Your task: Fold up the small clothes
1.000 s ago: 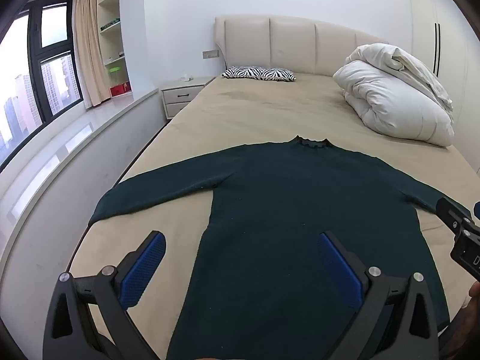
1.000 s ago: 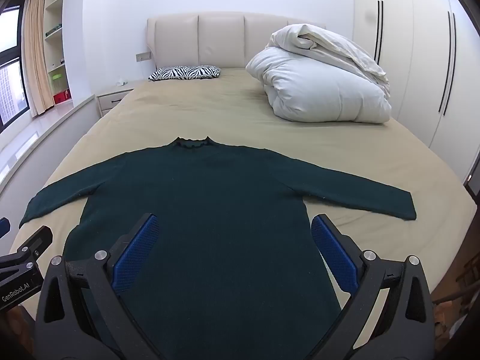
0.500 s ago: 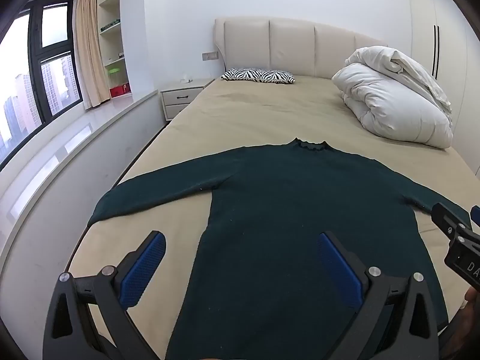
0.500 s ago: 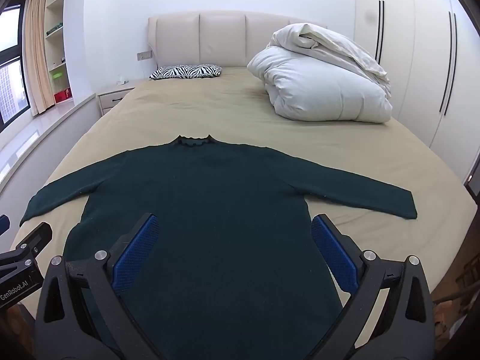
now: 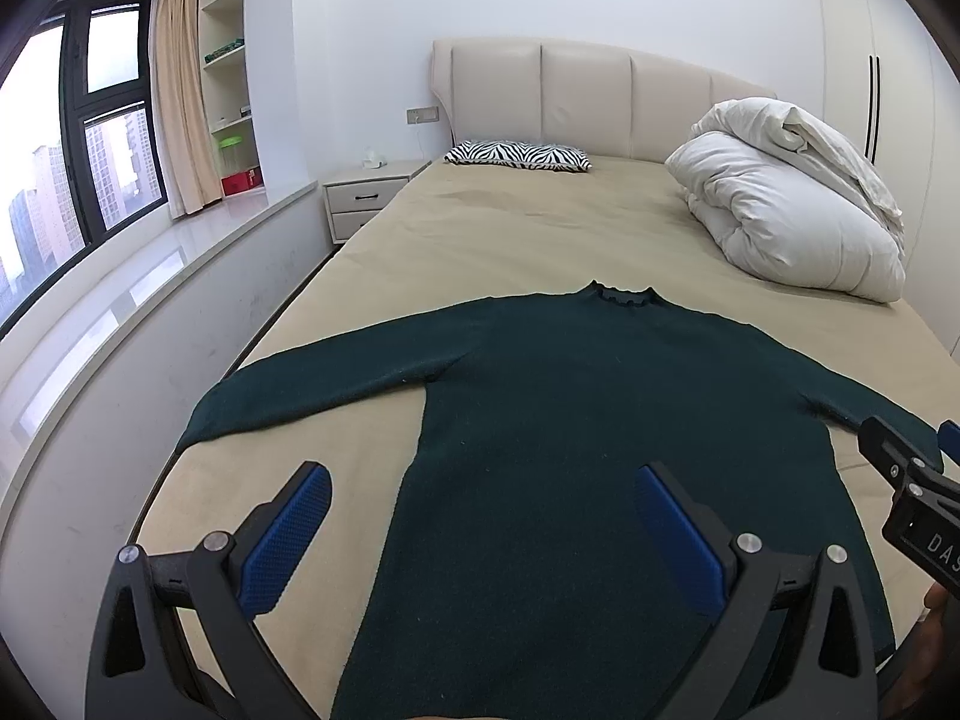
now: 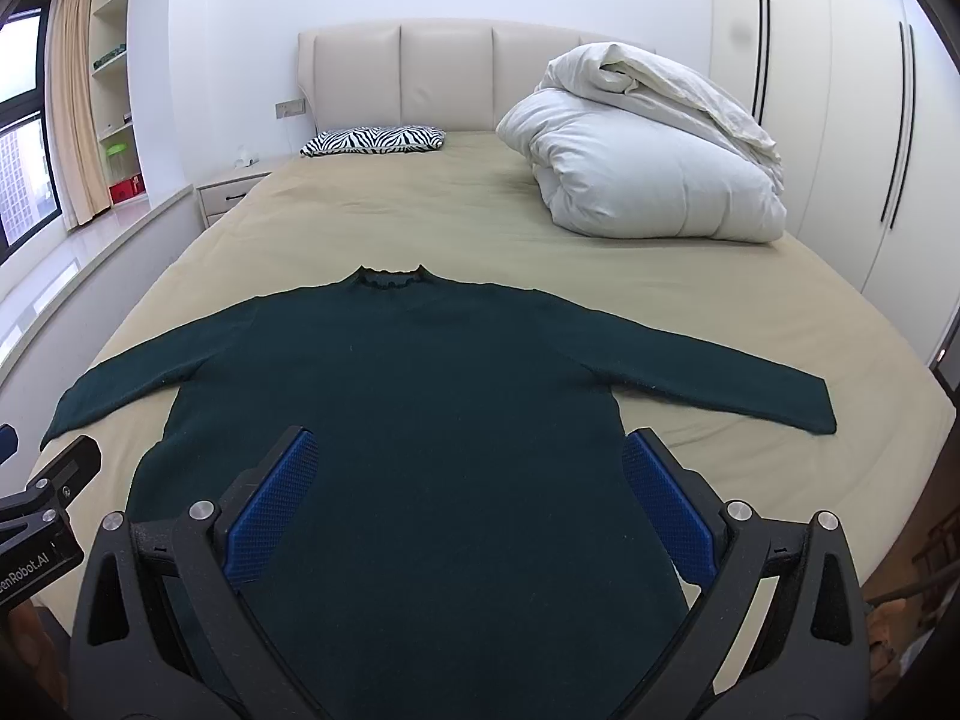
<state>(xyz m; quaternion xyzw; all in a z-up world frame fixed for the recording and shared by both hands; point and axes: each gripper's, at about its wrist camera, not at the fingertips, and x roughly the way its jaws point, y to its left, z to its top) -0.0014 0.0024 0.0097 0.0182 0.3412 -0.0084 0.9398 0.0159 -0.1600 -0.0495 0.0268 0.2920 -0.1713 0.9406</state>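
A dark green long-sleeved sweater [image 5: 576, 420] lies flat on the beige bed, collar toward the headboard, both sleeves spread out; it also shows in the right wrist view [image 6: 456, 420]. My left gripper [image 5: 480, 516] is open and empty, held above the sweater's lower left part. My right gripper [image 6: 462, 498] is open and empty, above the sweater's lower middle. The right gripper's body [image 5: 918, 498] shows at the right edge of the left wrist view. The left gripper's body [image 6: 42, 510] shows at the left edge of the right wrist view.
A folded white duvet [image 6: 642, 168] lies on the bed's far right. A zebra-print pillow [image 5: 519, 155] lies by the headboard. A nightstand [image 5: 366, 201] and a window ledge [image 5: 120, 282] run along the left. Wardrobe doors [image 6: 870, 120] stand on the right.
Both grippers have drifted slightly, so the view has shifted a little. The sweater has not moved and both grippers stay open.
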